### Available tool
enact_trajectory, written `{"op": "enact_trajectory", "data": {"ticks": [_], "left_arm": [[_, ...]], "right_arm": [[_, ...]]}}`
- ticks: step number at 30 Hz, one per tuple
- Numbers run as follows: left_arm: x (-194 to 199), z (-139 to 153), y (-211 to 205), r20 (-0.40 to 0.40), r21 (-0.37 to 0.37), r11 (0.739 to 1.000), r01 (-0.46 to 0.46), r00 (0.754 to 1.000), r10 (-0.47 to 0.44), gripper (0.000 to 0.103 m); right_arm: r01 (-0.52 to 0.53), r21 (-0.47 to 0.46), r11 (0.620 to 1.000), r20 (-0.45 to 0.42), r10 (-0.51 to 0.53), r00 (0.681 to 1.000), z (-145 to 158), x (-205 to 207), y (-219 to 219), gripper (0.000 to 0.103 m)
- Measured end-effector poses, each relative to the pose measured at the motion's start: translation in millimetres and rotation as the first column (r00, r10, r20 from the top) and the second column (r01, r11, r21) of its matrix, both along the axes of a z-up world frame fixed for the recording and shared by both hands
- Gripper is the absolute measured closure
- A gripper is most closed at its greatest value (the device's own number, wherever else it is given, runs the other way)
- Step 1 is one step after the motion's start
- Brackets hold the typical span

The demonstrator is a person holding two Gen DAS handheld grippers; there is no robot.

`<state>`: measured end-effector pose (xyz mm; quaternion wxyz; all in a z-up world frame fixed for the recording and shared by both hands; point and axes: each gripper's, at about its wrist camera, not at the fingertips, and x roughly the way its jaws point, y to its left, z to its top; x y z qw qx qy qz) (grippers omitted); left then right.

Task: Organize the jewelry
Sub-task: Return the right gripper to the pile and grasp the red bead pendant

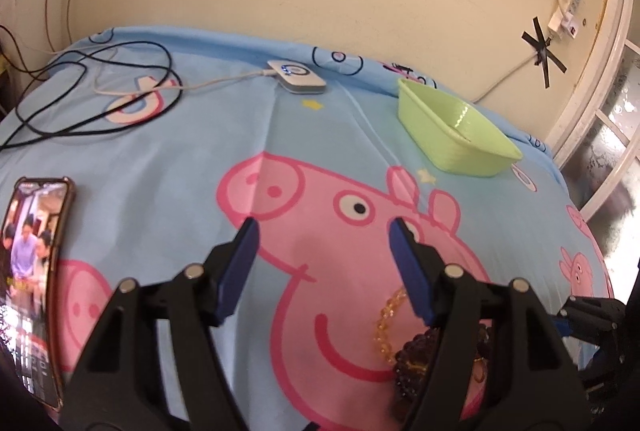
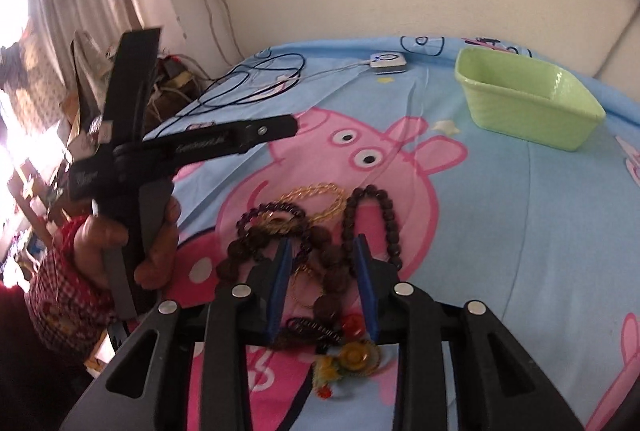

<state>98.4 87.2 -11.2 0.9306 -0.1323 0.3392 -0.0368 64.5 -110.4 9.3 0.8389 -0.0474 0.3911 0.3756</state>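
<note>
Bedsheet [image 2: 520, 231] bears bracelets [image 2: 334, 265] between narrowly parted jaws of right gripper [image 2: 322, 243]; left gripper [image 1: 324, 227] wide.

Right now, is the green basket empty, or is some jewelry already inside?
Seemingly empty: the green basket shows only bare inner walls, though its floor is partly hidden. The bracelets lie on the bedsheet.

Bed [image 1: 168, 159] centre is bare sheet, free to pass. Blockers: basket [image 1: 452, 135] at far right edge, cables [image 1: 92, 91] far left corner, phone [image 1: 32, 271] left edge, bead pile [image 2: 320, 231] near edge.
</note>
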Motion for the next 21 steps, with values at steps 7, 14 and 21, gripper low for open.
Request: {"op": "enact_trajectory", "data": {"ticks": [7,14,21], "left_arm": [[-2,1,4,0.010,-0.019,1.000,-0.015,1.000,0.015,0.038],[-12,6,-3,0.032,-0.016,0.999,0.028,0.999,-0.027,0.038],[-44,14,-49,0.048,0.029,0.961,0.276,0.960,-0.277,0.044]], "right_arm": [[-0.037,-0.162,0.986,0.039,0.044,0.998,-10,-12,28,0.103],[0.027,-0.072,0.997,-0.007,-0.027,1.000,-8,-3,7,0.103],[0.188,0.062,0.980,-0.052,-0.184,0.981,9,4,-63,0.103]]}}
